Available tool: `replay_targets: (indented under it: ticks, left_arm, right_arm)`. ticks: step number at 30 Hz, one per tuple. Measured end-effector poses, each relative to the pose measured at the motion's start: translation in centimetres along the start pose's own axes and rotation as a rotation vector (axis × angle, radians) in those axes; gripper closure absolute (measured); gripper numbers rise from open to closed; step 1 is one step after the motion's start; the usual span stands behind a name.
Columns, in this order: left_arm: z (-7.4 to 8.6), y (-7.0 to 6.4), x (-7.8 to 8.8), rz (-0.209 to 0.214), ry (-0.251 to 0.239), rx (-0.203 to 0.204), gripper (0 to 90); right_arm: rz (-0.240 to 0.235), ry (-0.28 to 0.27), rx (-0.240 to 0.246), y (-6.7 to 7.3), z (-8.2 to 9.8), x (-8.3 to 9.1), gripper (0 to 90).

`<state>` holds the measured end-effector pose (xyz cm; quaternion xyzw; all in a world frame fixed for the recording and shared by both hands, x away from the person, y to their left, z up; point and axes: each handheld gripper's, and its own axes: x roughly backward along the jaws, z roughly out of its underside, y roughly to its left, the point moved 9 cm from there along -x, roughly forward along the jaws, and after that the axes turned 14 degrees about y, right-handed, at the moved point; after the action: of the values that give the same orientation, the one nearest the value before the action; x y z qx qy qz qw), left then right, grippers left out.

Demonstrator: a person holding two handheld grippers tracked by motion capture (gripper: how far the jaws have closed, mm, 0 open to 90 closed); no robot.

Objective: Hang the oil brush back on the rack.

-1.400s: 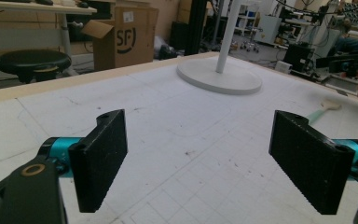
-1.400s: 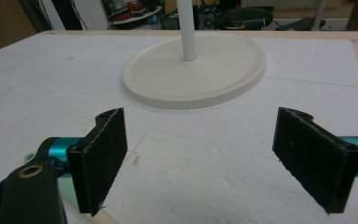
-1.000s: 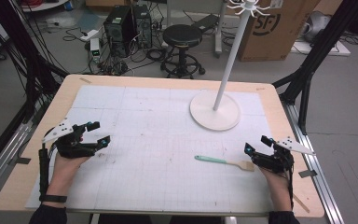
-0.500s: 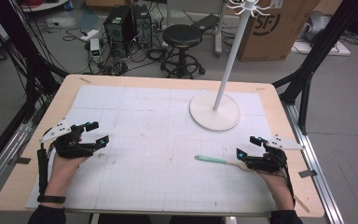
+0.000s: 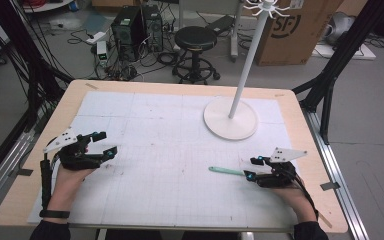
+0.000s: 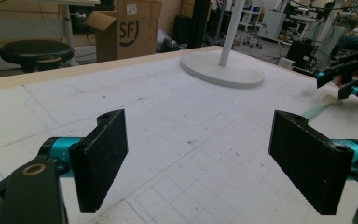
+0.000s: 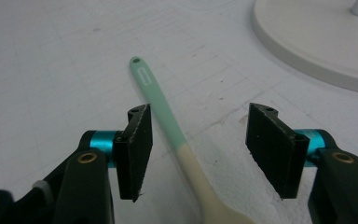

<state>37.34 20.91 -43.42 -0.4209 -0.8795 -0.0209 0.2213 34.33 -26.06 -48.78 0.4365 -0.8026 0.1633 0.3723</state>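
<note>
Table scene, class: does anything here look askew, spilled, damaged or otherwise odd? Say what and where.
Nothing stands out. The spoon lies flat on the table, whole, between the right gripper's open jaws, which have just been closing. The white stand is upright. The left gripper is open over bare mat. Nothing is spilled.

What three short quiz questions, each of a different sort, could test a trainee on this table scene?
1. True or false: the right gripper is clamped on the spoon.
2. The spoon's handle is: A red, B mint green, C black.
3. What stands at the far right of the table?

Key:
1. False: the jaws have just been closing and straddle the handle, but a gap shows beside the right pad.
2. B.
3. A white stand with a round base and a pole.
</note>
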Motion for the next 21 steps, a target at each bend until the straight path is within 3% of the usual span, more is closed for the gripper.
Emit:
replay_targets:
  ticks: [12, 21]
  left_arm:
    - [0.3, -0.2, 0.0, 0.004, 0.004, 0.006, 20.4]
    - [0.4, -0.2, -0.1, 0.005, 0.010, 0.007, 20.5]
  right_arm:
    - [-0.036, 0.128, 0.058, 0.4, 1.2, -1.6, 61.5]
    - [-0.026, 0.128, 0.073, 0.2, 1.2, -1.6, 71.4]
